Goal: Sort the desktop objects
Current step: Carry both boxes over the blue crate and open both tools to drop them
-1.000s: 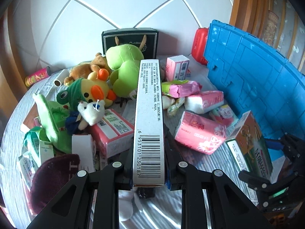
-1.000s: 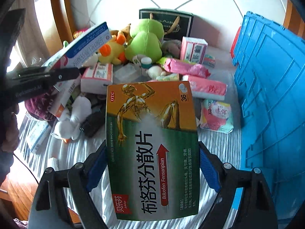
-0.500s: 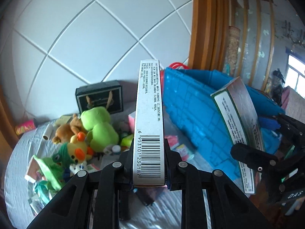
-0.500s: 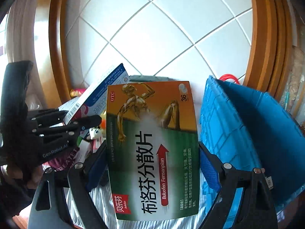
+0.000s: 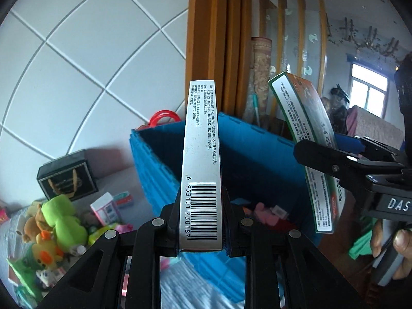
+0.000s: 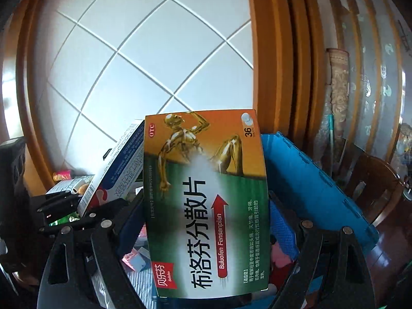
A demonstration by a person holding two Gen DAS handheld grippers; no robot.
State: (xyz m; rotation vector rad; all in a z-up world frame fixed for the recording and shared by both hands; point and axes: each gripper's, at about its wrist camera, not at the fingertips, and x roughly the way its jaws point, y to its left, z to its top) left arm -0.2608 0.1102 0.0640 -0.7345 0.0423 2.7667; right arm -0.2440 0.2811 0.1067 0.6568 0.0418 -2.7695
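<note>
Left tongs (image 5: 200, 221): clamped on narrow silver barcode box (image 5: 202, 159). Right tongs (image 6: 206, 231): clamped on green-orange medicine box (image 6: 206, 200). Both held above blue crate (image 5: 257, 154). Step: carrying to deposit. Next: lower over opening, release.

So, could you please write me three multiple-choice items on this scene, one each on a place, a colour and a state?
1. Where does the black gift box sit?
A. inside the crate
B. on the table by the tiled wall
C. in a gripper

2. What colour is the crate?
A. blue
B. red
C. grey

3. What is the right gripper doing?
A. standing open and empty
B. clamping a plush toy
C. gripping the green-and-orange medicine box

Answers: B, it stands behind the plush toys; A, its walls are blue; C, both fingers press the box's edges.
</note>
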